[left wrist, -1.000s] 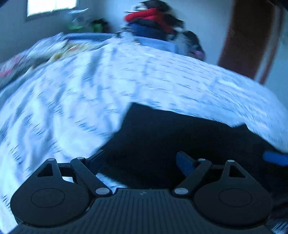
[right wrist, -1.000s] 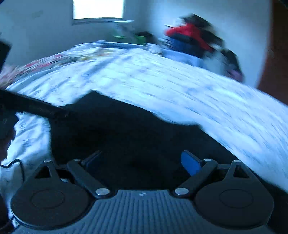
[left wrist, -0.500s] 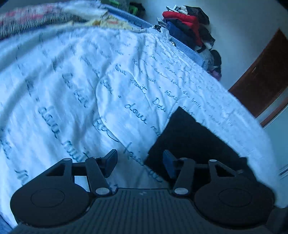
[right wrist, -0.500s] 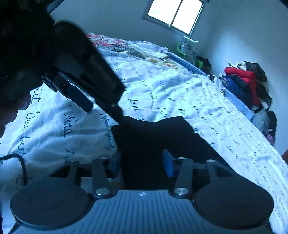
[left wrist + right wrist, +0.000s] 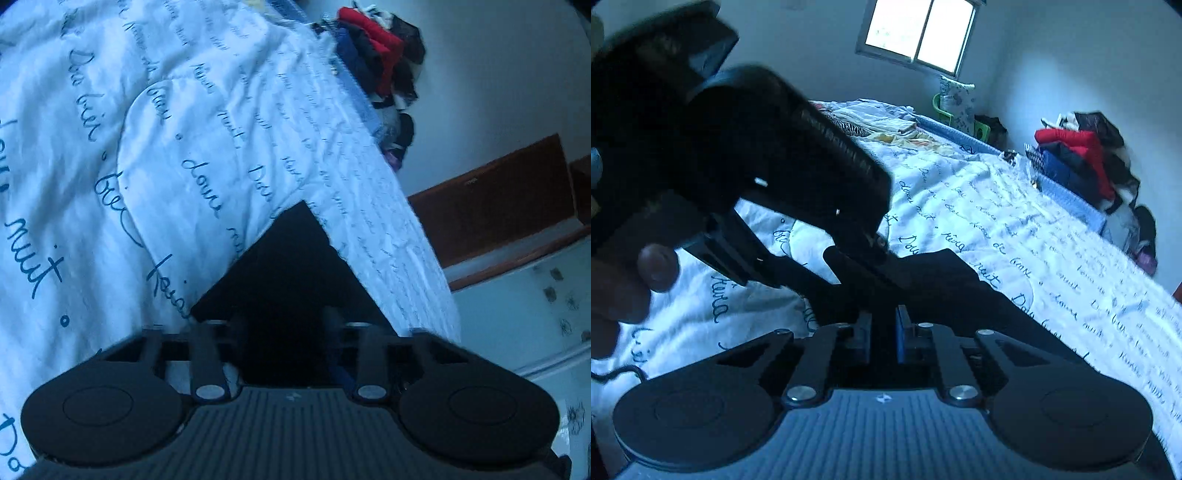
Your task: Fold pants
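The black pants (image 5: 295, 273) lie on a bed under a white bedspread (image 5: 155, 155) printed with blue handwriting, their edge reaching back to both grippers. The left gripper (image 5: 282, 332) has just been closing and its fingers now pinch the dark cloth between them; the right gripper (image 5: 884, 332) has likewise just been closing and clamps a fold of the same pants. In the right wrist view, the left gripper's body and the hand (image 5: 624, 288) holding it cross the upper left.
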### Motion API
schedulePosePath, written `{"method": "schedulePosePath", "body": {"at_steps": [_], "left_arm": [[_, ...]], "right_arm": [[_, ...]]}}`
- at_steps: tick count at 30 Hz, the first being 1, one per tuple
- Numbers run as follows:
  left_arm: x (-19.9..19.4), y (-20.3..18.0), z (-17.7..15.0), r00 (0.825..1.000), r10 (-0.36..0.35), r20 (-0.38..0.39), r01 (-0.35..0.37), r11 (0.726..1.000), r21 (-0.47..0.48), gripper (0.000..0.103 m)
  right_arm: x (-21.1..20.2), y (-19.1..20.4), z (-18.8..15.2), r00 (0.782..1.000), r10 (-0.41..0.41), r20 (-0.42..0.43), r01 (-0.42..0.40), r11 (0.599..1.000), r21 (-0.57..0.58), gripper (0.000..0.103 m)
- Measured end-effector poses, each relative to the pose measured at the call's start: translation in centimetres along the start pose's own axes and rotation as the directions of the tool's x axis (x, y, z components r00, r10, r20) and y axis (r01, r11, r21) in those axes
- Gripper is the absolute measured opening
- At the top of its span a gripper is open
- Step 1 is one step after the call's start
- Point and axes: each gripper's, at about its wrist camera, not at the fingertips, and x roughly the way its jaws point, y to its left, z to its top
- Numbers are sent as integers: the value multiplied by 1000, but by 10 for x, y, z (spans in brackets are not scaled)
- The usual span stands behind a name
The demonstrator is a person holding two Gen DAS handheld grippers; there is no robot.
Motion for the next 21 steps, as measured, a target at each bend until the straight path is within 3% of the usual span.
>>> {"method": "schedulePosePath", "body": {"at_steps": [2, 4, 5, 8, 10, 12, 17, 19, 21], "left_arm": [[2, 2, 0, 1000, 8, 4, -8, 1000, -3, 17], [0, 0, -2, 999, 24, 26, -25, 999, 25, 15], [-3, 0, -5, 999, 27, 45, -28, 999, 36, 15], [-8, -7, -12, 995, 54, 83, -62, 993, 97, 15], [-11, -12, -17, 993, 67, 100, -81, 987, 142, 14], [-12, -13, -21, 990, 90, 104, -105, 982, 154, 14], [-5, -3, -15, 992, 88, 85, -100, 984, 149, 20], [-9, -3, -13, 991, 94, 98, -109, 981, 159, 30], [-16, -6, -12, 982, 134, 132, -157, 971, 181, 47]], "right_arm": [[-2, -5, 0, 998, 61, -31, -60, 997, 40, 12], [-13, -19, 0, 983, 181, 0, -179, 974, 142, 12], [-17, -27, 0, 980, 199, 17, -199, 961, 194, 12], [-16, -42, -3, 988, 152, 7, -149, 956, 252, 12], [-4, -43, -8, 990, 125, -63, -107, 966, 234, 12], [4, -35, -15, 983, 141, -114, -116, 973, 199, 12], [-12, -22, -16, 996, 37, -79, -27, 992, 127, 13], [-24, -8, -16, 998, -32, -59, 34, 999, 32, 20], [-28, 7, -20, 996, -73, -55, 69, 995, -70, 49]]}}
